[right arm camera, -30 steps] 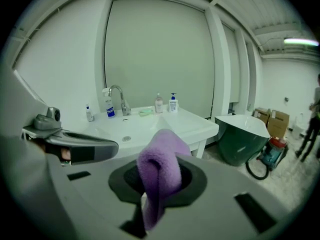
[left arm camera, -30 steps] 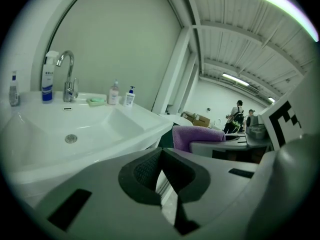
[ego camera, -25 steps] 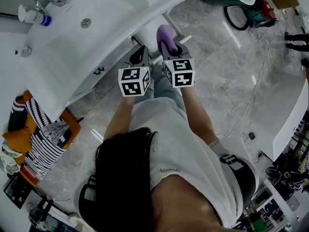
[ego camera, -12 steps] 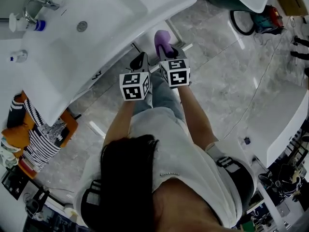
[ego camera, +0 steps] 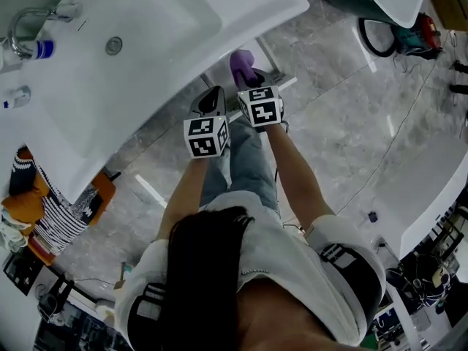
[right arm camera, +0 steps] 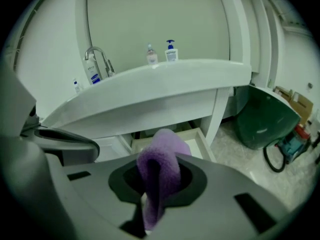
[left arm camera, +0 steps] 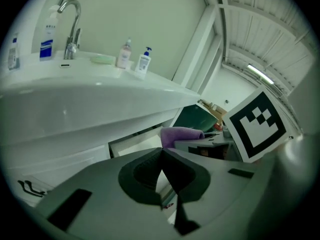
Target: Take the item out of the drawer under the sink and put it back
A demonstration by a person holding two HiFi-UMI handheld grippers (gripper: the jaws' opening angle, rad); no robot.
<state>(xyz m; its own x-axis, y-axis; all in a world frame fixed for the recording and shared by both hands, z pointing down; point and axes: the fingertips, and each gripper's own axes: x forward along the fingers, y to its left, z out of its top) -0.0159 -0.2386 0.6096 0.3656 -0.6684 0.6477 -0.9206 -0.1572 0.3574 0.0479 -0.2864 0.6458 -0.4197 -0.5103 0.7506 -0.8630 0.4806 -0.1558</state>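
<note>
A purple cloth (right arm camera: 160, 171) hangs folded between the pads of my right gripper (right arm camera: 159, 180), which is shut on it. In the head view the purple cloth (ego camera: 243, 64) sits just above the open white drawer (ego camera: 272, 70) under the sink (ego camera: 146, 42). The right gripper (ego camera: 249, 77) is at the drawer's front. My left gripper (ego camera: 211, 98) is close beside it on the left, its jaws shut with nothing between them (left arm camera: 161, 156). The left gripper view shows the cloth (left arm camera: 181, 134) and the drawer opening (left arm camera: 134, 143) ahead. The drawer's inside (right arm camera: 196, 140) looks bare.
A tap (ego camera: 25, 20) and small bottles (left arm camera: 143, 61) stand on the sink top. A dark green tub (right arm camera: 260, 116) and a coiled hose (ego camera: 380, 39) lie to the right on the marble floor. Striped clothes (ego camera: 51, 199) are piled at the left. Another white basin (ego camera: 431, 189) stands at the right.
Both grippers have sunk lower and in towards the drawer under the sink, the purple cloth still in the right one. The person has bent further down.
</note>
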